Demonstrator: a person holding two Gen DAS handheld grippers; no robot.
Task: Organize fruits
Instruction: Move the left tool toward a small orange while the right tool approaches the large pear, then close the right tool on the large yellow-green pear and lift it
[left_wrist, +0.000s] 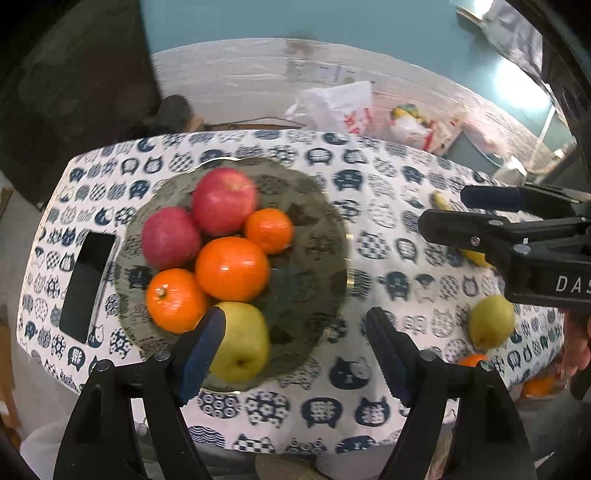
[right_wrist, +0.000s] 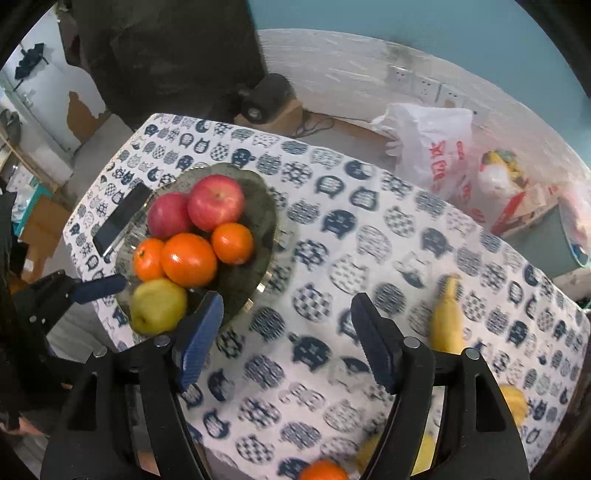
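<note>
A glass plate (left_wrist: 310, 206) (right_wrist: 258, 206) on the cat-print tablecloth holds two red apples (left_wrist: 223, 199) (right_wrist: 216, 201), three oranges (left_wrist: 232, 267) (right_wrist: 188, 258) and a green pear (left_wrist: 243, 339) (right_wrist: 159, 304). My left gripper (left_wrist: 295, 350) is open and empty above the plate's near edge, its left finger beside the pear. My right gripper (right_wrist: 288, 332) is open and empty over bare cloth; it shows at the right of the left wrist view (left_wrist: 441, 208). Loose on the cloth lie a banana (right_wrist: 448, 317), a second pear (left_wrist: 491, 321) and an orange (right_wrist: 323, 470).
A black phone (left_wrist: 86, 284) (right_wrist: 122, 218) lies left of the plate. Plastic bags (right_wrist: 436, 147) and boxes sit behind the table by the wall. The table edges are close at the front and left.
</note>
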